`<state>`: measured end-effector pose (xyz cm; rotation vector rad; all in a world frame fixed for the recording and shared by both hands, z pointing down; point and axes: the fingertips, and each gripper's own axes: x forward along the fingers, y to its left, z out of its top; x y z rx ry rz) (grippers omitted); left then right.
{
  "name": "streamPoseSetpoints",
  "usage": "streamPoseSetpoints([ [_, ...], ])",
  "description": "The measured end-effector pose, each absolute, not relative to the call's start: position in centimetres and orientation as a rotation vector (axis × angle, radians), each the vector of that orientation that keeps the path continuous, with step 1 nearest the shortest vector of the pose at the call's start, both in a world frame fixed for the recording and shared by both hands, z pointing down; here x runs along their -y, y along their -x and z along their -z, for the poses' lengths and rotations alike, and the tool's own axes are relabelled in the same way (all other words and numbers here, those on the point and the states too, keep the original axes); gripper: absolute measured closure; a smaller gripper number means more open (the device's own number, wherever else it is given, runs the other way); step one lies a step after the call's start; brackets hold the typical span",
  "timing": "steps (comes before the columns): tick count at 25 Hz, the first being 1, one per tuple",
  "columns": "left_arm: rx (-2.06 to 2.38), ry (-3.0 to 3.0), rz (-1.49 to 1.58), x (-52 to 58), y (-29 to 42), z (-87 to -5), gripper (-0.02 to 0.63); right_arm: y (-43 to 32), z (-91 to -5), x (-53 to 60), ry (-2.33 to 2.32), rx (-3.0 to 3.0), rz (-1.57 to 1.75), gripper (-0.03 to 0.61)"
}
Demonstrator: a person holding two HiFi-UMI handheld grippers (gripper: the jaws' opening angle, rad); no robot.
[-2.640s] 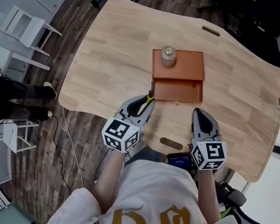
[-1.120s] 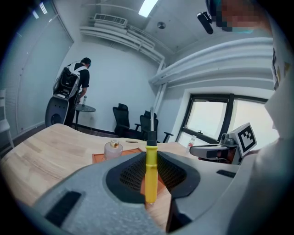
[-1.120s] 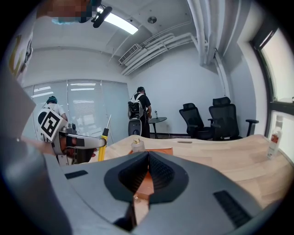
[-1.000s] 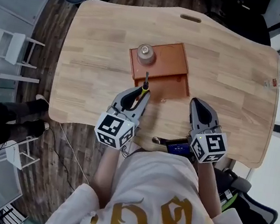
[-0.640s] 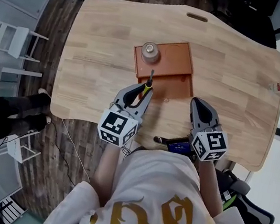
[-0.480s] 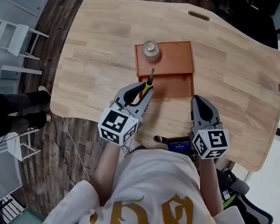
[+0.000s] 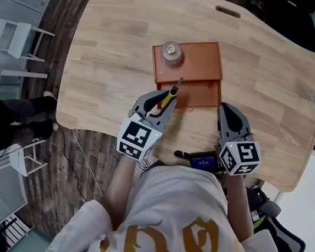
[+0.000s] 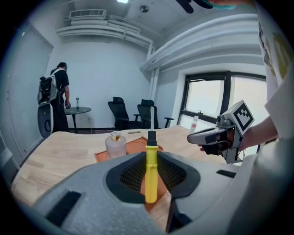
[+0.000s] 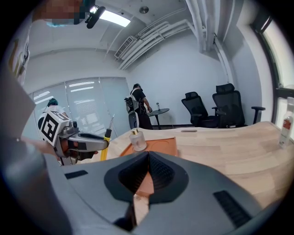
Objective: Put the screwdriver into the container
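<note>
Now the left gripper (image 7: 163, 98) sits a little nearer the container (image 7: 208, 53) than half a second ago. The screwdriver (image 7: 173, 90) it carries has tipped, so the shaft leans right where before it pointed straight ahead. The tip now lies over the container's near-left part. The jaws are clamped on the yellow handle (image 8: 150, 172), which stands upright between them in the left gripper view. Reading: the carry is nearly over and only lowering and release are left.

The right gripper (image 7: 232, 114) hangs over the surface (image 7: 118, 38) just beside the container's near-right corner, its jaws together on nothing. A bottle (image 7: 171, 53) stands in the container's far-left corner, close to the shaft's line and worth avoiding.

Hard to tell:
- Whether the tip touches the container, from any view.
- The container's near compartment, mostly hidden behind the jaws in both gripper views.
- The handle's lower end, covered by the jaws in the head view.
</note>
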<state>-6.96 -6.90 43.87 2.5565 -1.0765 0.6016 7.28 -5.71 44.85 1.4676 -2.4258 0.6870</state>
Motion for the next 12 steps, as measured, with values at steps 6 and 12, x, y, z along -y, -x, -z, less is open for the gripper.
streamPoseSetpoints([
  [6, 1.012, -2.554, -0.651, 6.8, 6.3, -45.3, 0.538, -7.3, -46.3, 5.5, -1.441, 2.406, -0.732, 0.568],
  [12, 0.983, -2.543, -0.725, 7.1, 5.9, -47.1, 0.538, -7.2, -47.4, 5.8, -1.416, 2.392, -0.765, 0.568],
])
